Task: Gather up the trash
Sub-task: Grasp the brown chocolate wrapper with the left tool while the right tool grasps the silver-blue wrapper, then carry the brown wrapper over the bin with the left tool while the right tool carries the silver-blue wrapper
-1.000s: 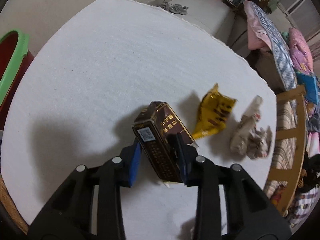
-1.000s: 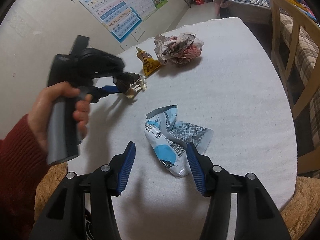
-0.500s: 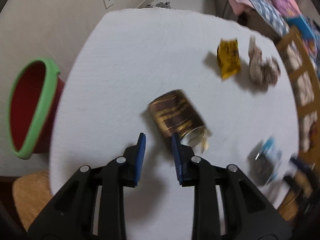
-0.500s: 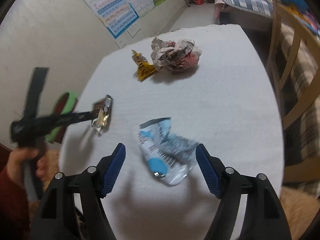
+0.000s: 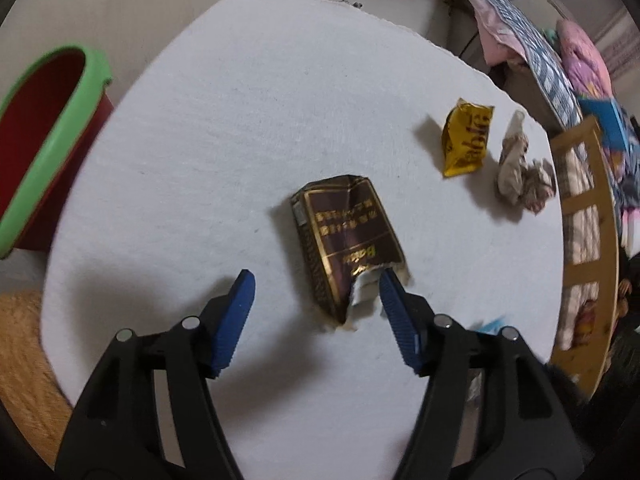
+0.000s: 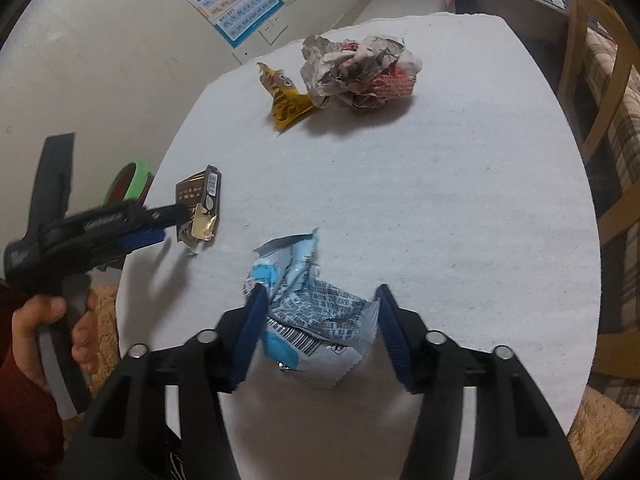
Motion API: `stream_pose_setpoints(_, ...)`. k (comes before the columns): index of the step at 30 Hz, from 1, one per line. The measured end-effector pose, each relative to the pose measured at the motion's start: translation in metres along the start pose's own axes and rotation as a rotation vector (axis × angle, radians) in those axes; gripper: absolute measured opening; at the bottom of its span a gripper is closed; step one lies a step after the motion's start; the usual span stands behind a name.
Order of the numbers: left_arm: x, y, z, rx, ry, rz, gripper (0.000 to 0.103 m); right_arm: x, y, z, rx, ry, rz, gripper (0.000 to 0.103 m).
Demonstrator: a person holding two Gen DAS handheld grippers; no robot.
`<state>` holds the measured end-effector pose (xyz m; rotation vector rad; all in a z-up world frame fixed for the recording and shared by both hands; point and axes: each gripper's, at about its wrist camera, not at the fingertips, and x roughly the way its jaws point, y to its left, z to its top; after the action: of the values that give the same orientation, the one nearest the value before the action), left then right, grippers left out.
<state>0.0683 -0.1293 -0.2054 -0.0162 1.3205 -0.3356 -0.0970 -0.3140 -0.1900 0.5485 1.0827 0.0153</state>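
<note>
A crushed brown cigarette pack lies on the white round table; it also shows in the right wrist view. My left gripper is open, its right finger at the pack's torn near end. My right gripper is open around a crumpled blue and white wrapper. A yellow wrapper and a crumpled paper ball lie further back; both show in the right wrist view too, the wrapper and the ball.
A red bin with a green rim stands off the table's left edge. A wooden chair stands at the right side. A bed is behind. The left gripper and the hand holding it show in the right wrist view.
The left gripper let go of the cigarette pack, which now lies flat on the table, and its jaws opened wide. The right gripper moved down around the blue wrapper.
</note>
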Motion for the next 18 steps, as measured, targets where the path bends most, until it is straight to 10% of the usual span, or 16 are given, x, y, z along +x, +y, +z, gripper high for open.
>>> stream_pose_setpoints(8,0.016,-0.014,0.007,0.010,0.013,0.021,0.063,0.003,0.012,-0.005,-0.028,0.005,-0.015,0.056)
stream_pose_setpoints(13,0.008,-0.023,0.005,0.086,-0.021,0.057,0.027,-0.001,0.015,-0.011,-0.006,0.000,0.027,0.043)
stream_pose_setpoints(18,-0.022,-0.016,-0.002,0.107,-0.085,0.063,0.025,-0.018,0.022,-0.013,0.024,-0.056,0.052,0.042)
